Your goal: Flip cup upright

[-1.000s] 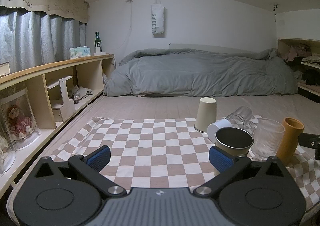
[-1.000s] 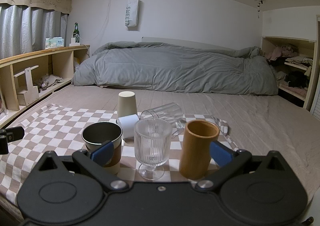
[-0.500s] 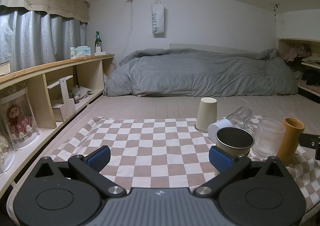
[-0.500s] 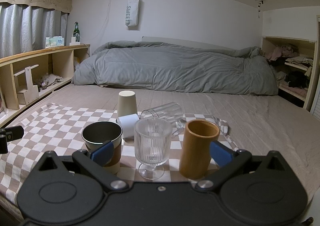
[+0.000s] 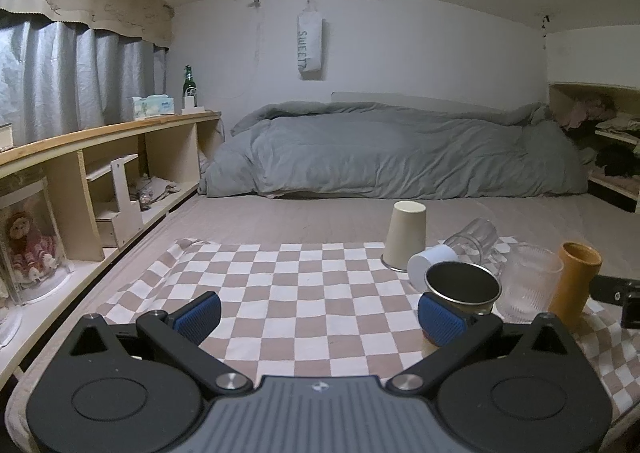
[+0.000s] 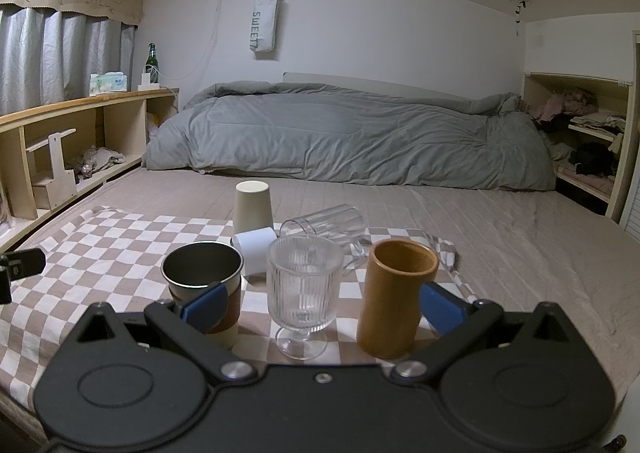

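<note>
1. Which cup? The cream paper-looking cup (image 6: 253, 204) stands upside down at the far edge of the brown-and-white checkered cloth (image 5: 280, 293). Just in front of it a small white cup (image 6: 256, 249) lies on its side, with a clear glass tumbler (image 6: 326, 221) tipped over beside it. Any of them could be the one to flip.
2. My guess is the cream one's super light and a bit squishy, so pinch it gently mid-wall. The clear tumbler would be slick and breakable.
3. Left gripper (image 5: 318, 313) is spread wide with nothing in it, hovering over bare cloth. Right gripper (image 6: 322, 307) is also wide and empty, with a dark metal cup (image 6: 202, 269), a ribbed stemmed glass (image 6: 304, 285) and an orange-brown cylindrical cup (image 6: 394, 293) upright right in front of it.
4. The cloth sits on a padded bed surface, so it's soft and wobbly footing. Grey duvet (image 6: 352, 141) behind, wooden shelf (image 5: 100, 157) on the left.
</note>
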### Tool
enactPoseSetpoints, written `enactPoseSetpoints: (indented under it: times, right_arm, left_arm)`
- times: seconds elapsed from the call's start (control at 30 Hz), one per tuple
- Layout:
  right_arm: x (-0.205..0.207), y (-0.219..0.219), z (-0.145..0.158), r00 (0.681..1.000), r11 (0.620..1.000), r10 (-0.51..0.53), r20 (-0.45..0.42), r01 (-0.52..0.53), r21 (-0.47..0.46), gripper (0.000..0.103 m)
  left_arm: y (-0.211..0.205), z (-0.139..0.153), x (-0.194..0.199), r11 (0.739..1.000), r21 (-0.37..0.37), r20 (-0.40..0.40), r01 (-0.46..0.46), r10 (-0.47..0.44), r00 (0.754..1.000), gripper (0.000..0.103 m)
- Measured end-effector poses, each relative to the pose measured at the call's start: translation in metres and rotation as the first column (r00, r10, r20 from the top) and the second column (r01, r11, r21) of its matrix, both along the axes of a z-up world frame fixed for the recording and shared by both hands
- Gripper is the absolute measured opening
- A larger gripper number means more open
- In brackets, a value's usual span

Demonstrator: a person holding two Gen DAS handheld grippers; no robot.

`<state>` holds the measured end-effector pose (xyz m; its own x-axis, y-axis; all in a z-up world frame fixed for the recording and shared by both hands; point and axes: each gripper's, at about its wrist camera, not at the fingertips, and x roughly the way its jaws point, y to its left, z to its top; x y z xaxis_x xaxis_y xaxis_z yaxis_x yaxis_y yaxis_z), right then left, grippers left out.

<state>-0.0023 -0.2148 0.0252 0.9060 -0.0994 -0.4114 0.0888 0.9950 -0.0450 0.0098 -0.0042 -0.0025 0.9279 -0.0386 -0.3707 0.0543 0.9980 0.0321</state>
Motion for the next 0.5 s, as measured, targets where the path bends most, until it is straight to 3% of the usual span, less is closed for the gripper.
enactPoseSetpoints:
  times: [0.3, 0.5]
  right_arm:
    - [0.003, 0.000, 0.001, 1.000, 1.000, 0.006, 0.006, -0.006, 0.015, 0.103]
    - [0.009, 0.002, 0.000, 1.000, 1.000, 0.023, 0.016, -0.023, 0.015, 0.103]
  left_arm:
    - [0.005, 0.018, 0.024, 0.999, -0.013, 0.061, 0.045, -0.044, 0.997, 0.103]
    - [-0.006, 0.032, 0.070, 0.992, -0.027, 0.092, 0.120, -0.117, 0.989, 0.103]
